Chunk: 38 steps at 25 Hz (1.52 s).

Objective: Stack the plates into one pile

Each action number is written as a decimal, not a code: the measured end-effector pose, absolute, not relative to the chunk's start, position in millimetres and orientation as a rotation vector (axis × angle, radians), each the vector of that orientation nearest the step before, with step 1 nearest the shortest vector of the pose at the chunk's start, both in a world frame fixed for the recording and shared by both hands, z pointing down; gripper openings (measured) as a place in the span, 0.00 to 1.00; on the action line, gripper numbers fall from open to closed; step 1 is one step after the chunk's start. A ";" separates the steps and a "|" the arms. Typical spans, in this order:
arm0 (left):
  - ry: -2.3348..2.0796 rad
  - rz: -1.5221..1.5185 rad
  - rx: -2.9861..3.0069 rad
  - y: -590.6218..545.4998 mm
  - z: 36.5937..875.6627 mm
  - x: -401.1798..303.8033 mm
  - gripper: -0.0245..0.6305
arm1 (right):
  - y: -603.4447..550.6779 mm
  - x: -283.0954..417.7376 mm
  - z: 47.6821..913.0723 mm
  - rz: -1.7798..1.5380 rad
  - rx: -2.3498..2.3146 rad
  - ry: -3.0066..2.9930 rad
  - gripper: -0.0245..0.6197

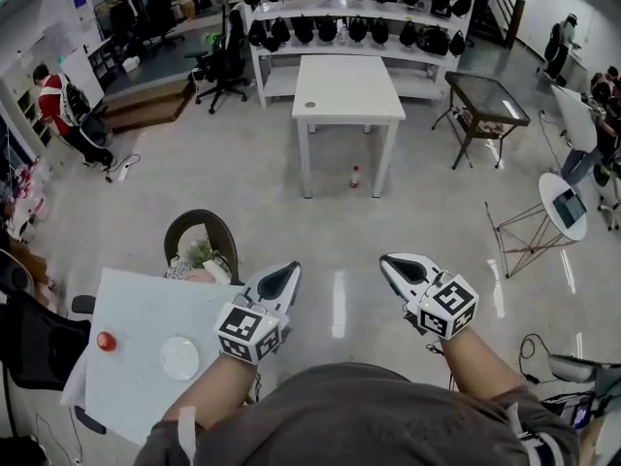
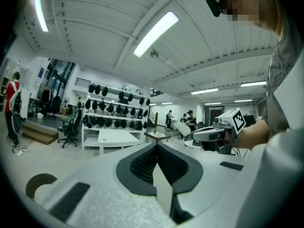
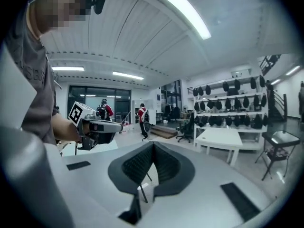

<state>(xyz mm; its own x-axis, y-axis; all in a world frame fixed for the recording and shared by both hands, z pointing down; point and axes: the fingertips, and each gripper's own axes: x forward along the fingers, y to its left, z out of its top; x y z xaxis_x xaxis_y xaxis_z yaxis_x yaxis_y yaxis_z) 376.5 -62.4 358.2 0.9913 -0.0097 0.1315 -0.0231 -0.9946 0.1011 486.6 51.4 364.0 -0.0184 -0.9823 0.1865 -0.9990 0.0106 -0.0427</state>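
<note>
A white plate (image 1: 179,357) lies on the pale table (image 1: 136,309), and nothing is on it. It may be one plate or a pile; it is too small to tell. A small red thing (image 1: 106,341) sits near it on the table. The left gripper (image 1: 290,270) is up by the table's right edge, apart from the plate, fingers together and empty. The right gripper (image 1: 386,259) is farther right of the table, fingers together and empty too.

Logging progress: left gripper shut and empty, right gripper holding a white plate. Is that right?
No. The right gripper view shows the right gripper shut on nothing; the white plate lies on the table. The left gripper is shut and empty, as stated.
</note>
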 end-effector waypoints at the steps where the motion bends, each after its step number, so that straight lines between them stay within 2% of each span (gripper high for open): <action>1: 0.009 0.199 3.036 -54.4 357.0 382.9 0.05 | 64.2 494.8 365.9 0.252 2.159 -2.123 0.03; 11: 0.150 0.180 3.040 -20.6 347.3 388.4 0.05 | 122.0 515.5 360.5 0.284 2.319 -1.976 0.03; 22: 0.039 0.152 3.016 -44.8 347.6 349.8 0.05 | 97.9 489.0 355.3 0.275 2.267 -2.036 0.03; 38: 0.029 0.135 3.033 -39.7 346.8 349.7 0.05 | 94.2 488.9 358.1 0.273 2.228 -2.047 0.02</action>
